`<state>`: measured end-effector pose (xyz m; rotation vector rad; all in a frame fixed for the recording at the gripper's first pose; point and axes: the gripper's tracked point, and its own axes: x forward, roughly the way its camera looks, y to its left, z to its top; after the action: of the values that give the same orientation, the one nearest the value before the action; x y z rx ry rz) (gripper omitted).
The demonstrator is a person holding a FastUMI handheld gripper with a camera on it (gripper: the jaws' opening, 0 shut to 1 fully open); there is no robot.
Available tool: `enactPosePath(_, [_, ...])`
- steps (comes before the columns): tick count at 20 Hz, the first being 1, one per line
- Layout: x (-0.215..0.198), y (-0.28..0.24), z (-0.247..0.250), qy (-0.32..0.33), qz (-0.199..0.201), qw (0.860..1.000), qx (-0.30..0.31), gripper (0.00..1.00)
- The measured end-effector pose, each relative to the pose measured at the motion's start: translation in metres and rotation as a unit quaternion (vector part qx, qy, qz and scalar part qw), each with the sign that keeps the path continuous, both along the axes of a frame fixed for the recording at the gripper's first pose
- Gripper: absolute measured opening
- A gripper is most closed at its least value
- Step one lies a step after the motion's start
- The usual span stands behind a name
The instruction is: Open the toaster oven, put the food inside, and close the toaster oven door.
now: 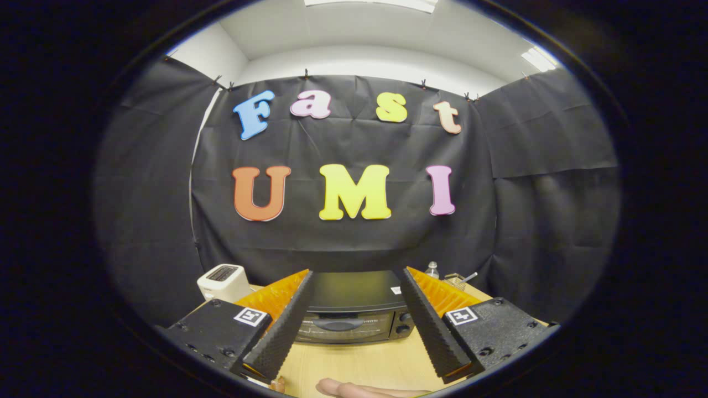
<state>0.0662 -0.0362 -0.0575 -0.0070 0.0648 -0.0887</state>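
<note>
The claw (pixel 354 326) is spread wide, holding nothing. Its two black ribbed fingers (pixel 285 326) angle outward over the counter (pixel 359 365), each backed by an orange plate and a black block with a small square marker on top.

Framed in the gap between the fingers, just beyond their tips, sits the oven (pixel 354 309). It is a black box with a flat dark top, standing upright on the pale wooden counter. Its door (pixel 337 326) is closed, with a curved handle across the glass, and two round knobs (pixel 408 323) stacked just right of the door. A small white sticker sits on the oven's top near its right rear corner.

Left of the oven, well behind the left finger, stands a white toaster (pixel 224 282) with slots on top. Right of the oven and behind it, past the right finger, are a clear bottle (pixel 432 270) with a pale cap and some small metal thing with a thin handle sticking out; it is too tiny to name with any confidence.

On the bare counter in front of the oven, nearer than the claw, lies something pale and rounded (pixel 354 389), possibly a fingertip or a piece of food; I cannot tell which.
</note>
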Motion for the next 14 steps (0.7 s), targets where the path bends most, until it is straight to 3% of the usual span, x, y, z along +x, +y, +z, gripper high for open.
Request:
enactPosePath(2, [0.02,0.0,-0.014,0.01,-0.009,1.0,-0.003,1.0])
enactPosePath(10, [0.106,0.025,-0.114,0.114,0.029,0.993,-0.024,1.0])
enactPosePath(14, [0.133,0.021,-0.163,0.179,0.014,0.983,-0.022,1.0])
